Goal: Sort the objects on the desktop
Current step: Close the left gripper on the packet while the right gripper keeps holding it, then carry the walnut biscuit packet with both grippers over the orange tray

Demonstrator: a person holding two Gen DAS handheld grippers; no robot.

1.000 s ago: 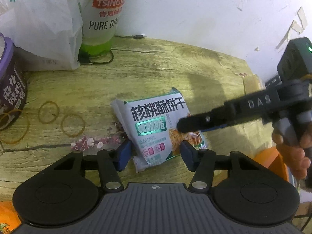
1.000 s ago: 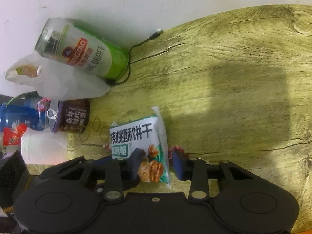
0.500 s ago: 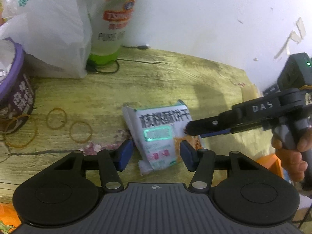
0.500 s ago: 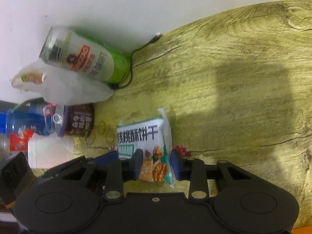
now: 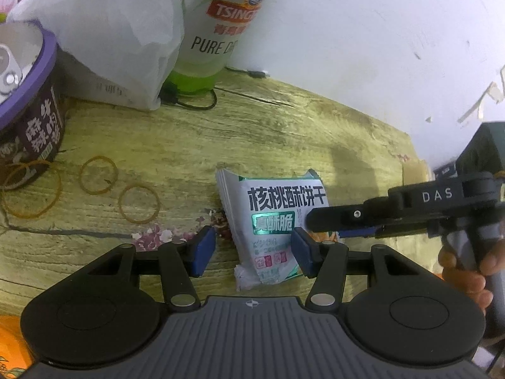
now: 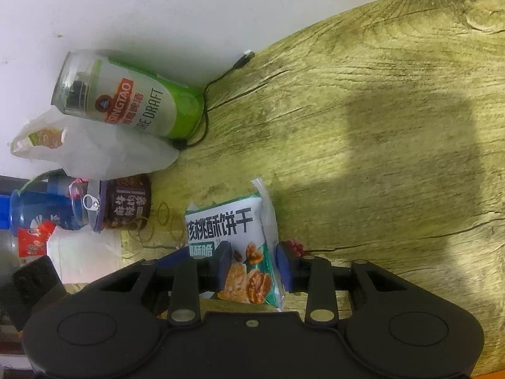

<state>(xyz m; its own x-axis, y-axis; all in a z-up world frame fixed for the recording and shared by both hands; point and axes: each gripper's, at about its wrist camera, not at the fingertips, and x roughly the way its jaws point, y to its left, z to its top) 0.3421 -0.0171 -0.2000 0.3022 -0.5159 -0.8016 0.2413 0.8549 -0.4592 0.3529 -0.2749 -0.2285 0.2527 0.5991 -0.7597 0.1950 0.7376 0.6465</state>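
A white and green walnut biscuit packet (image 5: 274, 221) lies on the wooden table (image 5: 176, 145). In the right wrist view the packet (image 6: 233, 237) sits between the blue pads of my right gripper (image 6: 252, 268), which is closing around its end; I cannot tell whether the pads touch it. In the left wrist view the right gripper (image 5: 311, 221) reaches in from the right over the packet. My left gripper (image 5: 252, 249) is open, with the packet's near end between its pads, not gripped.
A green Tsingtao beer can (image 5: 217, 31), a white plastic bag (image 5: 110, 31) and a purple-rimmed tin (image 5: 28, 107) stand at the back left. Rubber bands (image 5: 98, 175) lie on the wood. A black cable (image 6: 221, 75) runs along the wall. A blue bottle (image 6: 41, 205) stands far left.
The right gripper's jaws have narrowed around the packet's end. The left gripper has drawn back and shifted left, so the packet now sits towards its right pad.
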